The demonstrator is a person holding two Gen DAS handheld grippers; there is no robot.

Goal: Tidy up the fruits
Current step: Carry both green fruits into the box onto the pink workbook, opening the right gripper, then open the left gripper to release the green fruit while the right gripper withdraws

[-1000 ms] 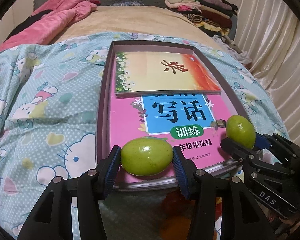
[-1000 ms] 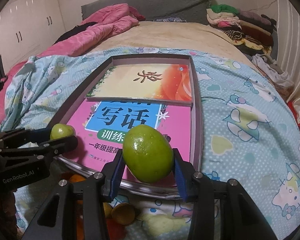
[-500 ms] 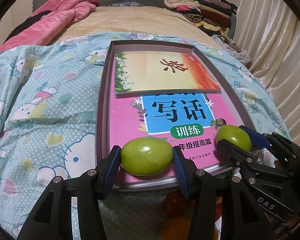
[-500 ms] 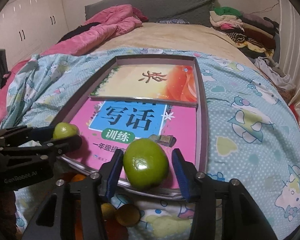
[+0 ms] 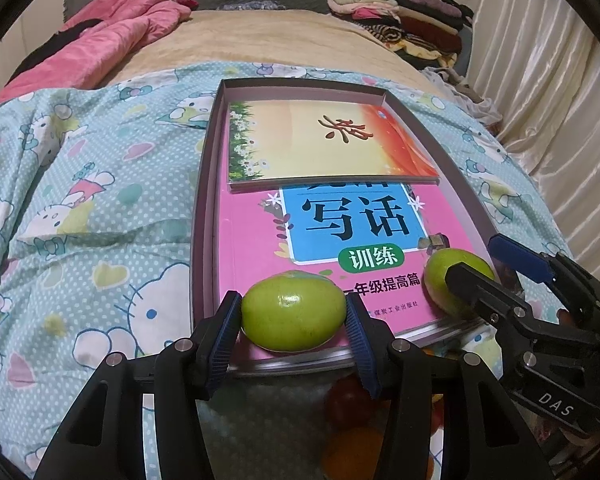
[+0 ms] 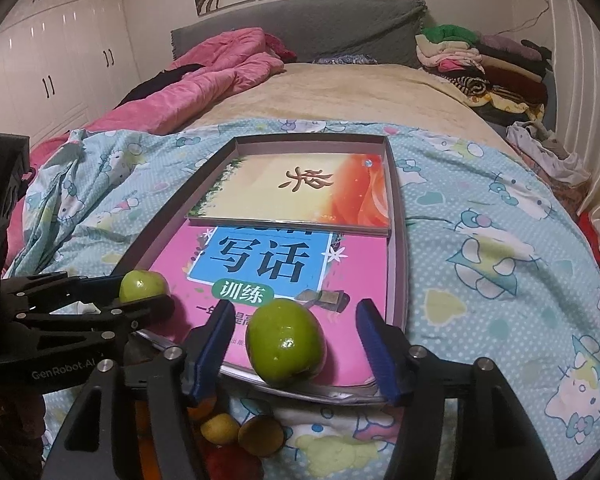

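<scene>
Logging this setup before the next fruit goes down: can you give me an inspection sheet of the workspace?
Surface: patterned blue bedspread carrying a shallow tray.
Job's things: two green fruits; more fruit below the tray's near edge.
Clutter: two books in the tray; small metal piece.
Grippers: left claw shut on green fruit; right claw opening, second green fruit resting between, untouched.
Cables: nothing seen.
Surroundings: pink quilt, folded clothes, wardrobe, curtain.
</scene>
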